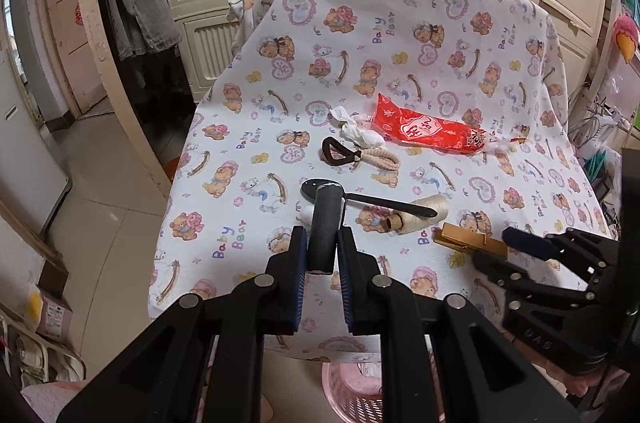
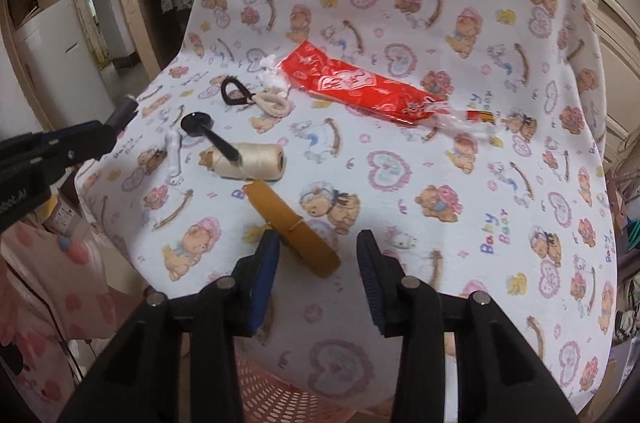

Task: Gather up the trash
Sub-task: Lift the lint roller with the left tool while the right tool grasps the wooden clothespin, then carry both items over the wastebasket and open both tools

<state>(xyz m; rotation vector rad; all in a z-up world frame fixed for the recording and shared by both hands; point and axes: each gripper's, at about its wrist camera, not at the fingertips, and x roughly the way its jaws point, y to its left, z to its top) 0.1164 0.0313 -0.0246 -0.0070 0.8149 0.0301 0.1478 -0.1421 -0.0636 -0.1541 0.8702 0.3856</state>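
My left gripper (image 1: 323, 251) is shut on a dark grey cylinder (image 1: 325, 223), held above the near edge of the bear-print cloth (image 1: 400, 35). My right gripper (image 2: 318, 259) is open, its jaws on either side of a wooden clothespin (image 2: 292, 223), which also shows in the left wrist view (image 1: 468, 241). A red wrapper (image 1: 430, 131) (image 2: 356, 85) and a crumpled white tissue (image 1: 360, 131) (image 2: 274, 77) lie further back on the cloth.
A black spoon (image 1: 372, 199) (image 2: 212, 139), a cream thread spool (image 1: 420, 213) (image 2: 252, 161), a rope loop with dark ring (image 1: 352, 155) (image 2: 252, 99) and a small white piece (image 2: 173, 159) lie on the cloth. A pink basket (image 1: 352, 395) (image 2: 272, 399) stands below the near edge.
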